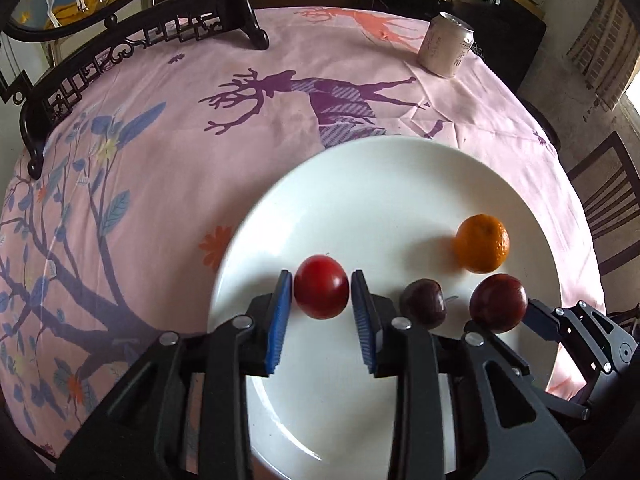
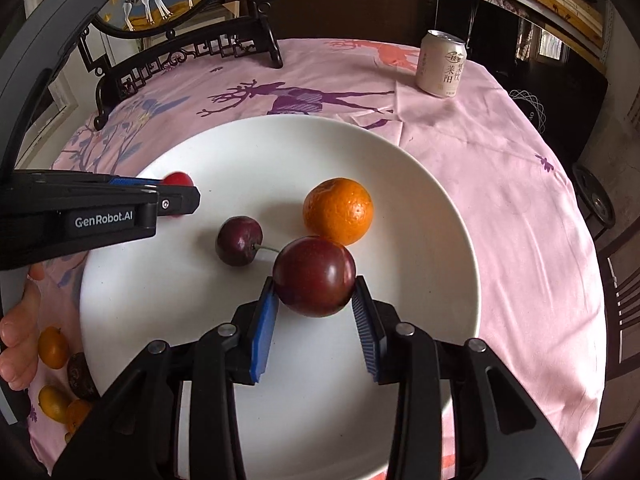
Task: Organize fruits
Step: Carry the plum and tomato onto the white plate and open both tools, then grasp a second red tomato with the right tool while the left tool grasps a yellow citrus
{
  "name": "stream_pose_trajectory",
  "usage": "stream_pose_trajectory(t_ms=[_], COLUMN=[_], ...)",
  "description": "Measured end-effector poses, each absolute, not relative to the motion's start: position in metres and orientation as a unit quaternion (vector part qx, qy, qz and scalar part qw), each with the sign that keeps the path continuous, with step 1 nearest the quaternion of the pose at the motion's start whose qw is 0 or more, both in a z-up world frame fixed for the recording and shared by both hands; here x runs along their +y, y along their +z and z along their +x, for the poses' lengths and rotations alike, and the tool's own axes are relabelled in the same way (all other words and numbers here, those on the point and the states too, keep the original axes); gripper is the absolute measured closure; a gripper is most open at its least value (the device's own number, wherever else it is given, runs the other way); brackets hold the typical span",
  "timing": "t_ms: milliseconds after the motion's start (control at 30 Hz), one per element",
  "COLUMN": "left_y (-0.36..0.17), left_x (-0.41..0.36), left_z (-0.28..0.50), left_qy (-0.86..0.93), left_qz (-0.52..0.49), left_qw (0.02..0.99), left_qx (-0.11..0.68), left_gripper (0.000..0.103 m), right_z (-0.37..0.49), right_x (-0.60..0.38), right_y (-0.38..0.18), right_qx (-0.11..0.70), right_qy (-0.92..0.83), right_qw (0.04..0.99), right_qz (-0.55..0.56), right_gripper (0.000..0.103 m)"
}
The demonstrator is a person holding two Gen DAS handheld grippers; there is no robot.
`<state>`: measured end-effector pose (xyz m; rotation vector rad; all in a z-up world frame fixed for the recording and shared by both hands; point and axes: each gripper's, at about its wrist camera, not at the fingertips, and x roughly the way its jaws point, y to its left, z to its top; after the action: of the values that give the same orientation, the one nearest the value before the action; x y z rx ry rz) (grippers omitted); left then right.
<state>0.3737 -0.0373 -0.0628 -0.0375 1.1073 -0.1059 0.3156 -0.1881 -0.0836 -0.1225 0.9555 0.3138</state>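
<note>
While both tools reach over the white plate point(image 1: 400, 184), each one has a fruit between its blue pads. The left tool point(image 1: 321, 292) brackets a bright red fruit point(image 1: 321, 286); the left pad touches it or nearly so, and a thin gap shows at the right pad, so I cannot tell whether the grip is firm. Seen from the right wrist, that fruit point(image 2: 178, 179) peeks out just past the tip of the left tool point(image 2: 180, 200), above the plate's left part.

The right tool point(image 2: 314, 300) is clamped on a dark red plum point(image 2: 314, 276), with both pads pressed against its sides. That plum sits near the middle of the plate point(image 2: 420, 208), touching or nearly touching an orange point(image 2: 338, 210) just behind it. A dark cherry point(image 2: 239, 241) with a short stem lies on the plate just left of the plum, apart from the orange. In the left wrist view the cherry point(image 1: 424, 302) lies between the red fruit and the plum point(image 1: 498, 302), and the orange point(image 1: 482, 243) sits farther back.

Off the plate's left rim, small yellow-orange fruits point(image 2: 53, 347) and a dark wrinkled one point(image 2: 80, 376) rest on the pink patterned cloth point(image 2: 500, 200) that covers the surface. A pale drink can point(image 2: 440, 63) stands upright at the far side, well apart from the plate, and a dark carved wooden stand point(image 2: 180, 56) sits at the far left edge.
</note>
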Motion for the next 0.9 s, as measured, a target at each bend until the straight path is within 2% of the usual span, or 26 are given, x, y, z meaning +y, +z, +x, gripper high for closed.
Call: stream_pose_trajectory(t_ms=[67,100,233,367,567,900], left_y=[-0.054,-0.046,-0.012,0.001,-0.031,-0.062], left_x=[-0.034,-0.032,-0.015,0.006,0.039,0.046], left_z=[0.370,0.363,0.312,0.233,0.137,0.089], left_qy=[-0.051,-0.054,-0.070,-0.057,-0.036,-0.020], left_qz=[-0.024,-0.024,-0.028,-0.023,-0.053,-0.044], left_qw=[0.857,0.862,0.884,0.905,0.910,0.899], left_qx=[0.512,0.504,0.460,0.420,0.411,0.434], left_gripper=[0.041,0.041,0.038,0.030,0.028,0.028], right_z=[0.313,0.309,0.273,0.210,0.134,0.091], right_x=[-0.188,-0.190,-0.204,-0.219,-0.222,-0.190], right_y=[-0.079,-0.073,-0.038,-0.021,-0.034,-0.052], right_qx=[0.447,0.439,0.407,0.383,0.382,0.402], right_qy=[0.138,0.133,0.143,0.153,0.166,0.184], right_qw=[0.881,0.886,0.901,0.911,0.909,0.897], right_qz=[-0.069,-0.069,-0.048,-0.016,0.025,-0.015], right_gripper=[0.050,0.046,0.044,0.030,0.028,0.028])
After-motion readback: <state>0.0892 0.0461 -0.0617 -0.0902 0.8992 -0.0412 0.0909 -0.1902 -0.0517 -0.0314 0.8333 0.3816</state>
